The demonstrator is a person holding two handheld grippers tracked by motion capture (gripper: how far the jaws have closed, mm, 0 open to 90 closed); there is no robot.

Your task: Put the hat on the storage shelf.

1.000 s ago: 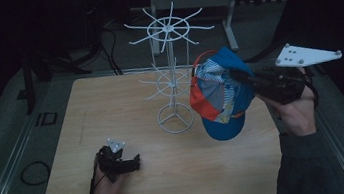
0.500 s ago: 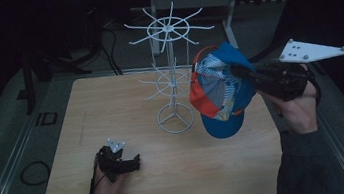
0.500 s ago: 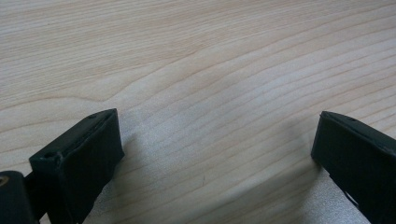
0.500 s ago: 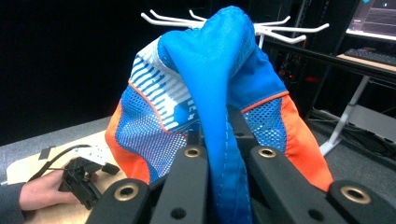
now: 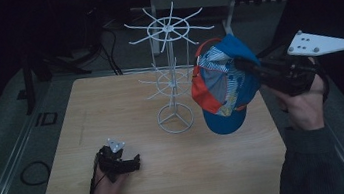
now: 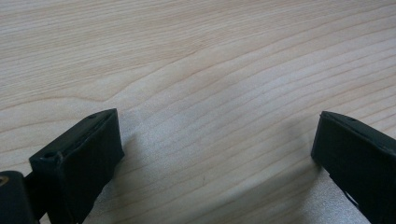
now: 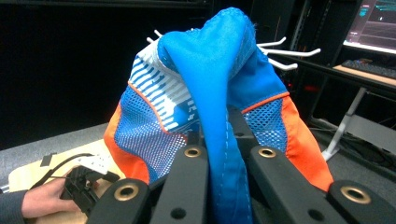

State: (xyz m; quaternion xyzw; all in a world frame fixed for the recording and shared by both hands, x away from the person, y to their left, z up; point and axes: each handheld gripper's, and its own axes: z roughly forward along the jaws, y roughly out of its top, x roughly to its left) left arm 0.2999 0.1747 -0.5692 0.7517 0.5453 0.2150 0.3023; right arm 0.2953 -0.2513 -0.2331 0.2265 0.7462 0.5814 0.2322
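Baseball cap (image 5: 224,90), blue/orange mesh, pinched in right gripper (image 5: 247,67) above table's (image 5: 111,110) right edge, beside wire rack (image 5: 171,77). Left gripper (image 5: 131,163) near front-left corner, jaws wide, nothing between.

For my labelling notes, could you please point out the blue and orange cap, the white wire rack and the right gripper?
blue and orange cap (image 5: 225,115): high view, blue brim.
white wire rack (image 5: 176,118): high view, base ring.
right gripper (image 7: 227,140): right gripper view, between its fingertips.

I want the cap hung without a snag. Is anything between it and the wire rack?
Nothing visible. The cap, clamped in the right hand-held gripper, hangs just right of the rack, with open air between them.
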